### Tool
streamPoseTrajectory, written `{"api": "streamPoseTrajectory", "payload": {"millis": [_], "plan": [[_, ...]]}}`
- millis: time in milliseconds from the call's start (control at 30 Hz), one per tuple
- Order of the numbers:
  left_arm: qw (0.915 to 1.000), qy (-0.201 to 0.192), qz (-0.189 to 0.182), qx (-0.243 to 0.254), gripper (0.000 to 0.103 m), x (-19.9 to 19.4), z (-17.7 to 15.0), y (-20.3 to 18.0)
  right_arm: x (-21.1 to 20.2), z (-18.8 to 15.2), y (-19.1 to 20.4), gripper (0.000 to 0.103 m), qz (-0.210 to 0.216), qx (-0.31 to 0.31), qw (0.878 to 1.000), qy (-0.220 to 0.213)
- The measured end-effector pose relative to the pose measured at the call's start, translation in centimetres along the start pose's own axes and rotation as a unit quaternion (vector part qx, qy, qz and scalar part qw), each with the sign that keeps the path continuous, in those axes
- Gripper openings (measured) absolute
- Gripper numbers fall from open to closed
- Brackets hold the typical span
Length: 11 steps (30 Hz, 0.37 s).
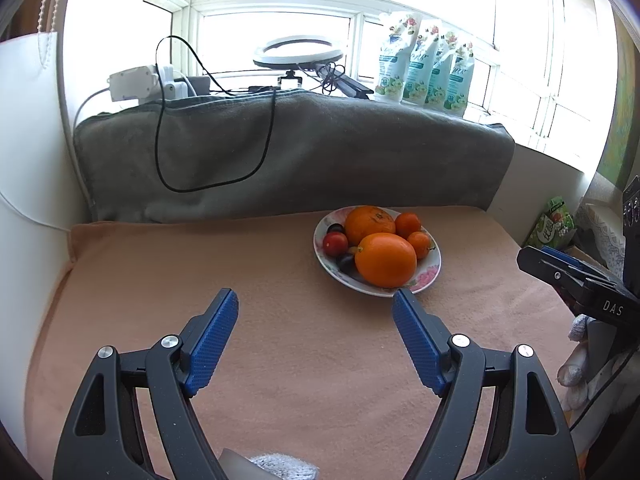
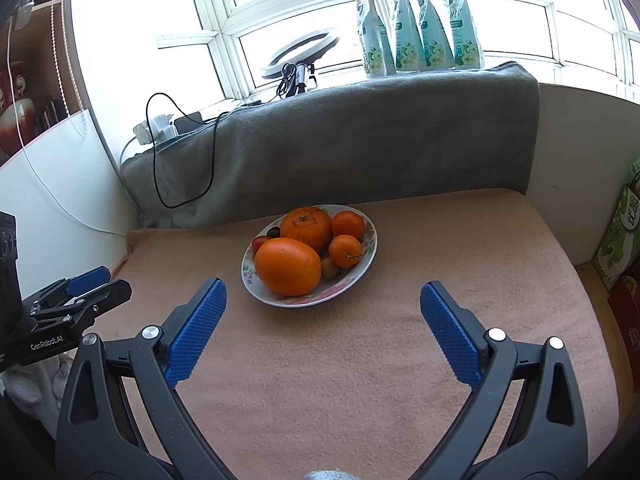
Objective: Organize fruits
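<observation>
Left wrist: left gripper (image 1: pixel 315 304) wide; right gripper (image 2: pixel 323 296) wide too, fruit on plate (image 2: pixel 370 258).

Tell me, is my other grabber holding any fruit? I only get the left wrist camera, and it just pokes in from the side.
Observer: No. In the right wrist view the right gripper is wide open, with nothing between its fingers.
Operator: Is anything hiding behind the big orange?
Observer: Yes. A small brownish fruit shows plainly here, tucked between the big orange and a small mandarin on the plate.
Operator: What's way over on the left?
Observer: A shelf with something red on it, too blurred to name.
</observation>
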State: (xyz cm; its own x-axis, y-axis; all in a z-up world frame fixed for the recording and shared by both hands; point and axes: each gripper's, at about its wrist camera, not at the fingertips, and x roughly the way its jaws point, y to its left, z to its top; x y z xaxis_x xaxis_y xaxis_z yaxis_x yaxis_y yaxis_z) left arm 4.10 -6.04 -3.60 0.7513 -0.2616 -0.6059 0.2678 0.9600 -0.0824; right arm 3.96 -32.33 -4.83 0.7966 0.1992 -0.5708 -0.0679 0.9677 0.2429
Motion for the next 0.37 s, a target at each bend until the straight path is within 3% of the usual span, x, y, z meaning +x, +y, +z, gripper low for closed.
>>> {"api": "streamPoseTrajectory", "payload": {"millis": [367], "plan": [[0.9999,-0.008,0.007,0.001,0.08,-0.15,-0.09,0.06,0.5,-0.13,-0.48,0.099,0.0,0.01,1.0,0.005]]}}
